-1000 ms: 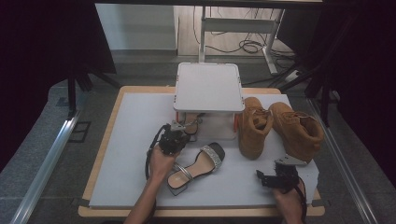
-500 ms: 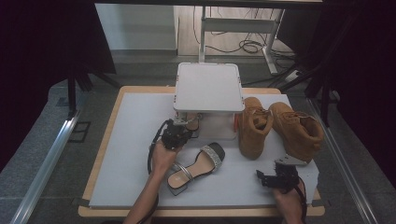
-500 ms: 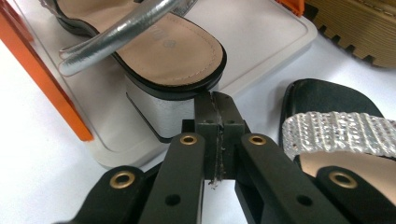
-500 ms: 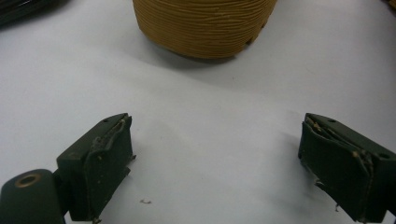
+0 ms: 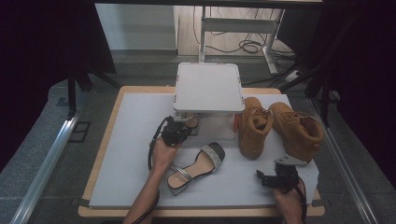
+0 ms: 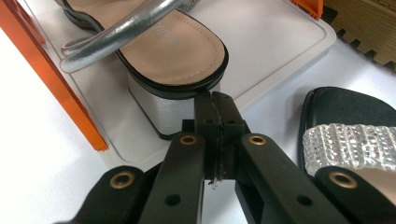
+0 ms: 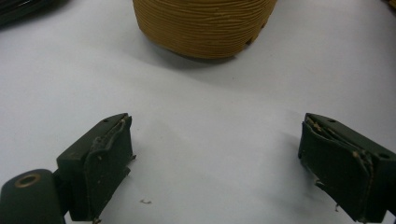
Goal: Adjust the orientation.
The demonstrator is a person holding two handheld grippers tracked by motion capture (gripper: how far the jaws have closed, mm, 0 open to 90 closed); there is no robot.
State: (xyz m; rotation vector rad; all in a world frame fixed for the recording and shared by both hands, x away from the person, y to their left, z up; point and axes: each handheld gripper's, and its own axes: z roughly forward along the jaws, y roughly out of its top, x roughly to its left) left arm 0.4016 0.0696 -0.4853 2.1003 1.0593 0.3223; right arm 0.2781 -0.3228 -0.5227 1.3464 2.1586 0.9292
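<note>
A silver-strapped sandal point(image 6: 163, 51) with a silver block heel lies on the lower tray point(image 6: 280, 42) of a white two-level stand point(image 5: 208, 86). My left gripper point(image 6: 215, 105) is shut with nothing between its jaws, its tips right at that heel; in the high view the left gripper point(image 5: 185, 128) sits at the stand's front left. The matching sandal point(image 5: 198, 165), with a sparkling strap point(image 6: 350, 140), lies on the white mat. My right gripper point(image 7: 215, 158) stands open over bare mat, and a tan boot's ribbed sole point(image 7: 205, 25) is ahead of it. The right gripper point(image 5: 276, 178) is near the front right corner.
Two tan boots point(image 5: 254, 126) point(image 5: 299, 130) stand right of the stand. Orange posts point(image 6: 51, 79) hold up the stand's top shelf. The white mat point(image 5: 130, 140) covers a wooden table. Cables and a desk frame point(image 5: 243, 28) lie beyond on the floor.
My left gripper has edged a little forward toward the stand's lower tray. The right gripper has stayed where it was.
</note>
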